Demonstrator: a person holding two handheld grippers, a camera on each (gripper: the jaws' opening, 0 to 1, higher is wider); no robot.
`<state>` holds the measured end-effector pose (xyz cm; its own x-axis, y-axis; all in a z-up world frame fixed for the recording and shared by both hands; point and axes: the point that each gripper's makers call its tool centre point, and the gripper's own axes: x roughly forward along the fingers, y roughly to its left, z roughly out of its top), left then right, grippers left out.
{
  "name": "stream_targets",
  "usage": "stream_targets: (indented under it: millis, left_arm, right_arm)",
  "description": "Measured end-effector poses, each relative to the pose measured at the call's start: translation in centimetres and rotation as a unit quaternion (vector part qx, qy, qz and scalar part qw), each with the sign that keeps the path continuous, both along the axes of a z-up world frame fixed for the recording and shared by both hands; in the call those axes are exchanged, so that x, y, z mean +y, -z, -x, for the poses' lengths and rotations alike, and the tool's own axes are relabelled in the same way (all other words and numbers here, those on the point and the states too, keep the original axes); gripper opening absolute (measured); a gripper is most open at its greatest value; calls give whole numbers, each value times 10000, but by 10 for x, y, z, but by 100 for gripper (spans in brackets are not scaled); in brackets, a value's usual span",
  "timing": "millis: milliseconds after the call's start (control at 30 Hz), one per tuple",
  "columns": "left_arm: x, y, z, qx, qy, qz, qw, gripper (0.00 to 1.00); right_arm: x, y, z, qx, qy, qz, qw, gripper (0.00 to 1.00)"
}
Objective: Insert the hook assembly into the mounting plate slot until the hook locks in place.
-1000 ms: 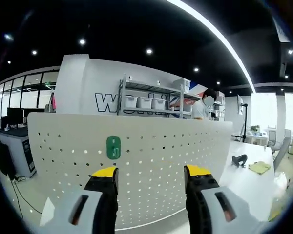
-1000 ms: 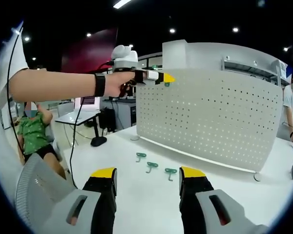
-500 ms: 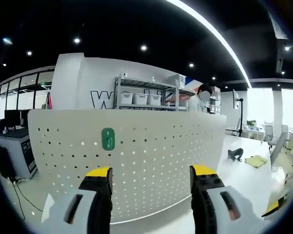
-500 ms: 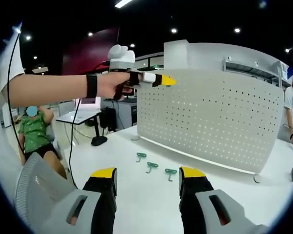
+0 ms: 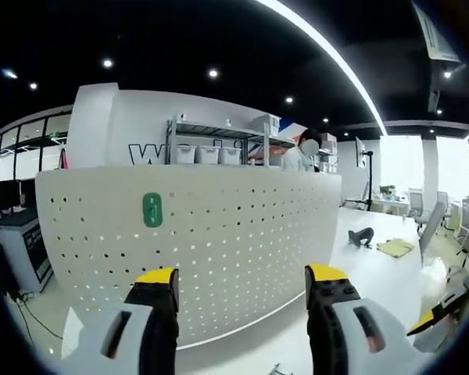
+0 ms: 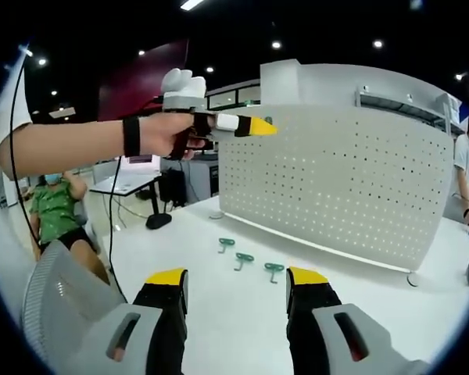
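Hooks: one green hook (image 5: 152,210) already sits mounted on the white pegboard (image 5: 242,234), high on its face at about ten o'clock from your left gripper (image 5: 243,277), whose yellow-tipped jaws stand apart with nothing between them. Three more green hooks (image 6: 250,258) lie flat on the white table (image 6: 219,312) in a row at the foot of the board, dead ahead at twelve o'clock of your right gripper (image 6: 237,279), which is also spread and empty. Each loose hook lies with its stem pointing roughly back toward you.

Your right gripper is the nearer one to those loose hooks; in the right gripper view the left gripper (image 6: 254,126) is up at eleven o'clock, close to the board's top edge, held well above the table. By my reading, the next pick belongs to the right: reach straight forward and down, and close across a stem rather than along it. The middle hook (image 6: 242,258) looks the most squarely lined up.
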<state>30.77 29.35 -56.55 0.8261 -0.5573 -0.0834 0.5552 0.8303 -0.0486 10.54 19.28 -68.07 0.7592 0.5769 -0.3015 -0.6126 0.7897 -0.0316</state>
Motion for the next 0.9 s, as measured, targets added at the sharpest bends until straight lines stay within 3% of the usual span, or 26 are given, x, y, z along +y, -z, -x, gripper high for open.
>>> stream_targets:
  millis: [500,600,700,800,900]
  left_arm:
    - [-10,22,23,104,237,-51,9997,72]
    - [-11,26,26,228,259,-34,9994,73]
    - [-12,30,30,195,275,-231,9992,71]
    - [-13,31,34,203,363,-152,9990,73]
    - [-11,37,42,245,414,-286,9984,78]
  right_arm:
    - [-2,1,-5,15,44,19,10000,51]
    - [-3,1,-6,6,48,70,10000,50]
    - [-3,3,-6,68,15,92,9999,50]
    - [-4,3,-8,42,27,126,9999,49]
    - [-7,7,-11,110,7,193,9998,49]
